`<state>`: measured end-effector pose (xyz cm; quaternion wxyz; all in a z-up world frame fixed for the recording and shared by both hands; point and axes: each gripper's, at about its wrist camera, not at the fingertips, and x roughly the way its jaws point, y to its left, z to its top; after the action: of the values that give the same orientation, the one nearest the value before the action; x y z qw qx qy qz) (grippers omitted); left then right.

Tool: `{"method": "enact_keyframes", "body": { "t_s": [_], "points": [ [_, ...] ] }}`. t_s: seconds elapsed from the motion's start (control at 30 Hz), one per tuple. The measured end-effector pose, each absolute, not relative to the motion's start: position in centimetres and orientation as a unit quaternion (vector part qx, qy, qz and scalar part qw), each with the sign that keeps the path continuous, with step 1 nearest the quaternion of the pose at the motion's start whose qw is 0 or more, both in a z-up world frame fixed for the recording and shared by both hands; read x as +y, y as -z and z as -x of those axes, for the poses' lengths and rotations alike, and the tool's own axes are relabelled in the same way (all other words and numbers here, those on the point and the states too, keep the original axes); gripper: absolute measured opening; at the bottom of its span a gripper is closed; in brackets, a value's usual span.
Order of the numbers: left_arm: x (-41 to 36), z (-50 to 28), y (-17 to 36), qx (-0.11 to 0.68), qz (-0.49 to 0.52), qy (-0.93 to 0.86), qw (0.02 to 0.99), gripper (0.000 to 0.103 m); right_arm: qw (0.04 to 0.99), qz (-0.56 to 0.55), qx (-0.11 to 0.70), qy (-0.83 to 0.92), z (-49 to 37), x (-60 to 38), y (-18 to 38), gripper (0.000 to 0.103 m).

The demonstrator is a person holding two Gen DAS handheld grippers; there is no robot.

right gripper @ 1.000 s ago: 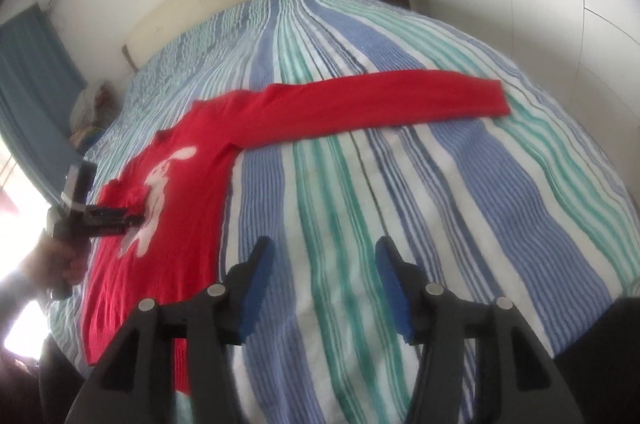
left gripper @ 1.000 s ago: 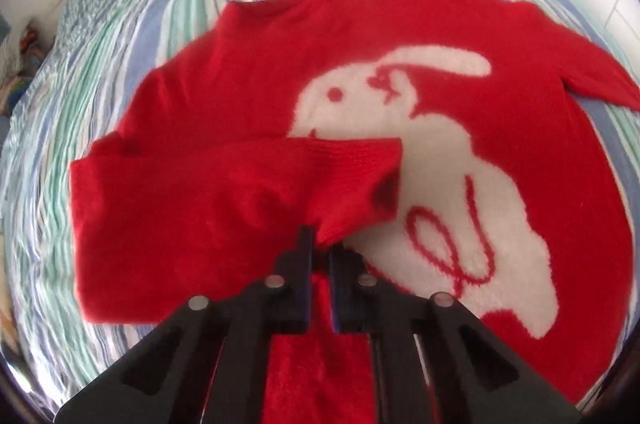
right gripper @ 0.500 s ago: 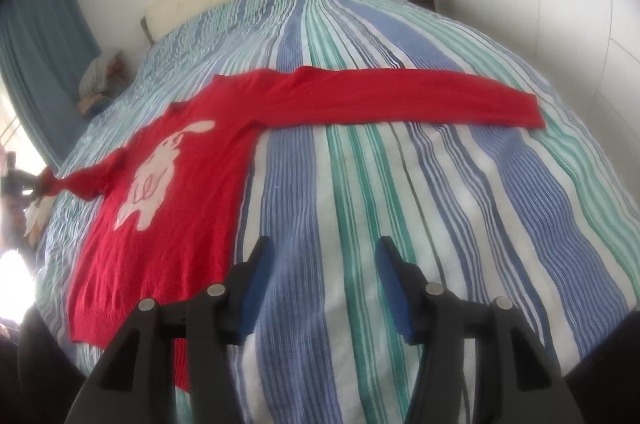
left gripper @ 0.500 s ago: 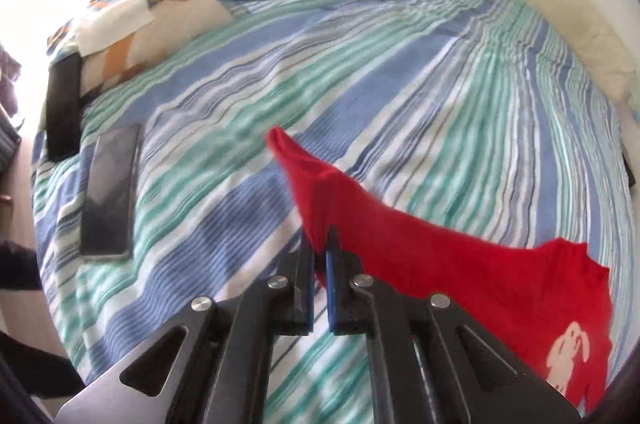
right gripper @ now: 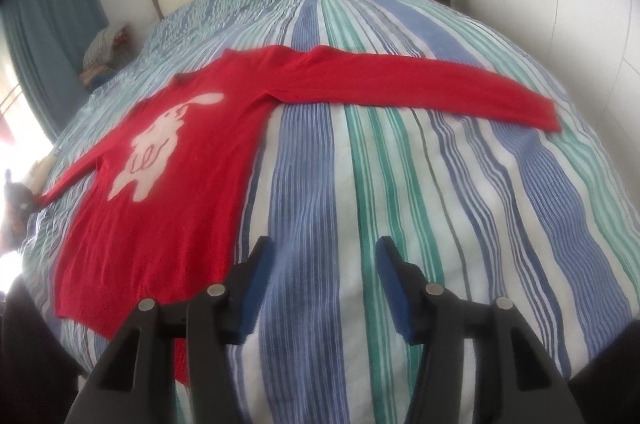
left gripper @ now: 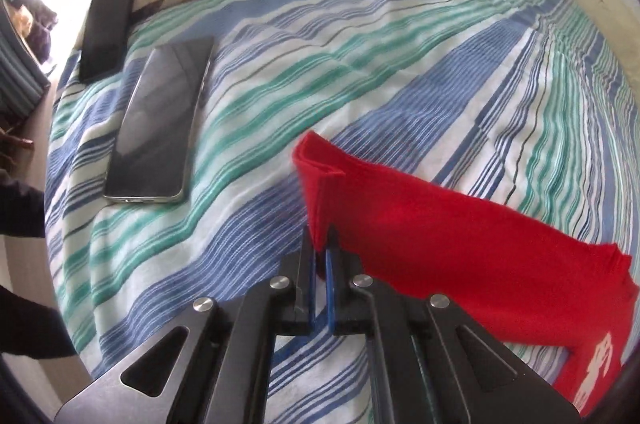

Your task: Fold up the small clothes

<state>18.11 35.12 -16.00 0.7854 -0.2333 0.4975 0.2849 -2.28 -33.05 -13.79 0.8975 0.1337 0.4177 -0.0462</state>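
- Red knit fills my left view: the left gripper has its jaws clenched on the cuff of the sweater's left sleeve, which runs from the jaws off to the right, toward the body.
- Beside that cuff, to its left, two dark glossy phones lie flat on the striped bedspread, apart from the fabric.
- From the right view I see the sweater spread flat on the bed, white rabbit motif up, sleeves stretched out to each side, long axis across the bed.
- Its right sleeve lies ahead of the right gripper, well apart; those jaws are spread wide and hold nothing.
- I judge the left arm far better placed: carrying the cuff rightward lays the soft, limp sleeve over the chest.
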Motion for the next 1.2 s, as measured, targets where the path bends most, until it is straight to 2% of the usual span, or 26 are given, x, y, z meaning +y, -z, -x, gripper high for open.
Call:
{"method": "enact_keyframes", "body": {
  "t_s": [0.07, 0.17, 0.23, 0.3, 0.37, 0.43, 0.53, 0.63, 0.73, 0.87, 1.0, 1.1, 1.2],
  "points": [
    [35.1, -18.2, 17.2, 0.509, 0.233, -0.286, 0.777, 0.002, 0.897, -0.133, 0.420, 0.045, 2.1, -32.9, 14.0, 0.052],
    [34.7, -18.4, 17.4, 0.514, 0.214, -0.287, 0.780, 0.008, 0.895, -0.128, 0.425, 0.044, 2.0, -32.7, 14.3, 0.052],
    [34.9, -18.2, 17.1, 0.516, 0.214, -0.282, 0.780, 0.019, 0.895, -0.128, 0.425, 0.046, 2.1, -32.8, 14.4, 0.052],
    [35.2, -17.5, 16.3, 0.512, 0.217, -0.287, 0.780, 0.053, 0.894, -0.132, 0.425, 0.049, 2.1, -33.1, 14.4, 0.052],
    [35.2, -16.5, 14.9, 0.502, 0.208, -0.298, 0.785, 0.063, 0.891, -0.137, 0.428, 0.056, 2.1, -33.4, 14.6, 0.054],
    [34.5, -15.3, 13.4, 0.494, 0.193, -0.287, 0.798, 0.063, 0.889, -0.143, 0.430, 0.061, 2.0, -33.7, 14.7, 0.059],
    [31.4, -12.9, 10.9, 0.487, 0.157, -0.243, 0.824, 0.063, 0.888, -0.149, 0.430, 0.067, 2.0, -34.0, 14.8, 0.060],
    [25.0, -9.9, 8.6, 0.477, 0.109, -0.158, 0.857, 0.067, 0.886, -0.152, 0.434, 0.064, 2.1, -34.1, 14.5, 0.060],
    [17.1, -7.2, 7.9, 0.478, 0.066, -0.039, 0.875, 0.074, 0.884, -0.134, 0.446, 0.045, 2.0, -33.5, 13.5, 0.060],
    [7.3, -4.6, 10.1, 0.499, 0.045, 0.085, 0.861, 0.077, 0.877, -0.112, 0.466, -0.033, 1.9, -30.6, 11.7, 0.060],
    [0.9, -4.0, 14.5, 0.533, 0.022, 0.122, 0.837, 0.077, 0.874, -0.076, 0.468, -0.103, 1.3, -25.4, 11.2, 0.060],
    [-1.0, -2.9, 17.7, 0.580, -0.043, 0.100, 0.808, 0.077, 0.866, -0.057, 0.478, -0.133, 0.6, -21.9, 13.6, 0.060],
    [-0.7, -1.7, 17.4, 0.590, -0.065, 0.095, 0.799, 0.077, 0.817, -0.036, 0.563, -0.120, 0.7, -20.3, 18.6, 0.060]
  ]
}}
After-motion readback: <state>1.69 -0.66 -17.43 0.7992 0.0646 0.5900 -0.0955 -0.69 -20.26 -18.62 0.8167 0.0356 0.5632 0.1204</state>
